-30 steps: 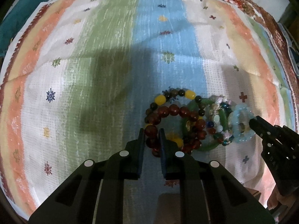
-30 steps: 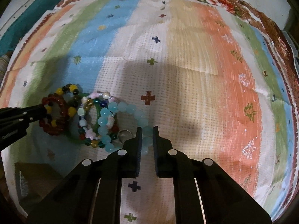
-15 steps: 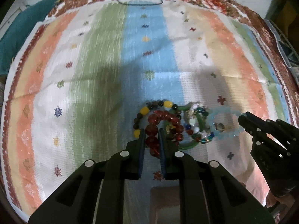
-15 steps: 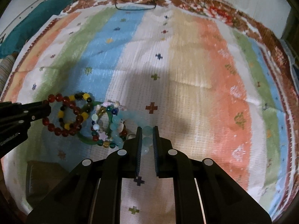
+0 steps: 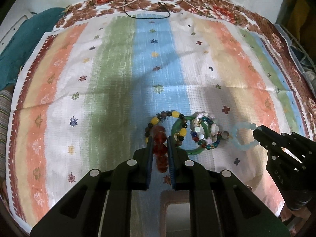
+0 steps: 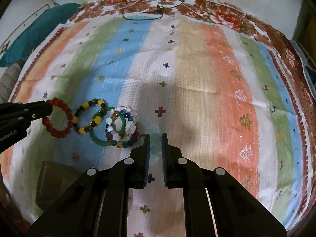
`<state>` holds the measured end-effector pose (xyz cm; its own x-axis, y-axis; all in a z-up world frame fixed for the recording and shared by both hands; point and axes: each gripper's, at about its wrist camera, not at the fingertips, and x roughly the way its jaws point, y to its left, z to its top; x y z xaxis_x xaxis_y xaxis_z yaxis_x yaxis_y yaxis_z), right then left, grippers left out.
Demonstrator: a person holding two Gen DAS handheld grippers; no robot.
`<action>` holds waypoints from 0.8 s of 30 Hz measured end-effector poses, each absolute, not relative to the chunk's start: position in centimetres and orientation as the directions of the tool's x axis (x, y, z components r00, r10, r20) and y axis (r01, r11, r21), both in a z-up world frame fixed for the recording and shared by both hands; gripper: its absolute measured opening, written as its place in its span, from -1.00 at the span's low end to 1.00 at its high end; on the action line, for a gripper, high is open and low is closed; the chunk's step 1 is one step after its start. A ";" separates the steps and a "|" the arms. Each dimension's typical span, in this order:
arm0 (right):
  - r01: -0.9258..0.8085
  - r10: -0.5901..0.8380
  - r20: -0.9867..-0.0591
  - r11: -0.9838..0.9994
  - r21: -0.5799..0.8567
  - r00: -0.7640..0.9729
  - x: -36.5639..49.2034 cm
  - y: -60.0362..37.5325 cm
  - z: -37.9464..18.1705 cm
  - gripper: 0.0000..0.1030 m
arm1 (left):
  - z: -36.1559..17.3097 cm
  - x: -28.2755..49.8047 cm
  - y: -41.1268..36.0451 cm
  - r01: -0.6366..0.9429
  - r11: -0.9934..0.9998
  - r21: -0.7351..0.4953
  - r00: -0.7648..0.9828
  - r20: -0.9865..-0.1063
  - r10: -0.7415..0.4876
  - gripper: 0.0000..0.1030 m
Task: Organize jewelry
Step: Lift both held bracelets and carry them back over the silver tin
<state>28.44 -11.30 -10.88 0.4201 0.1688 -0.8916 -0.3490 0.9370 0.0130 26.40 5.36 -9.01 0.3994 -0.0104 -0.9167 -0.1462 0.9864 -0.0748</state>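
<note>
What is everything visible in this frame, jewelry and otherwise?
red bead bracelet: 1, dark red, far left of the row, held in left claw
yellow and brown bead bracelet: 1, beside the red one
green bangle: 1, green, middle of the row
multicolour bead bracelet: 1, mixed colours, overlapping the bangle
pale blue bead bracelet: 1, light blue, right end, held in right claw
striped cloth: 1, pastel stripes, under everything
black cord: 1, far edge
left claw: 1, black
right claw: 1, black

Brown box (image 5: pixel 178 207) mostly hidden behind the left gripper (image 5: pixel 160 140) — pale bracelet (image 6: pixel 156 148) partly hidden between right gripper (image 6: pixel 156 136) fingers.
</note>
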 end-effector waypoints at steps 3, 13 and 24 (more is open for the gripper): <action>-0.342 0.186 -0.884 0.939 0.031 0.430 28.0 -11.5 -10.3 -0.76 | -8.4 25.9 5.2 -0.143 0.986 -0.085 0.412 -0.911 -0.019 -0.74; -0.342 0.243 -0.849 0.936 0.079 0.469 26.3 -11.8 -7.8 -0.76 | -6.1 24.2 4.3 -0.138 0.982 -0.132 0.455 -0.889 -0.056 -0.74; -0.359 0.286 -0.820 0.927 0.106 0.496 23.8 -11.9 -5.8 -0.76 | -3.9 21.9 2.6 -0.096 0.987 -0.125 0.505 -0.861 -0.060 -0.74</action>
<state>23.79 -11.87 -5.84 0.4960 0.2862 -0.8198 -0.3593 0.9271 0.1063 21.87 2.60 -3.93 0.5054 -0.0596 -0.8608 -0.0964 0.9875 -0.1249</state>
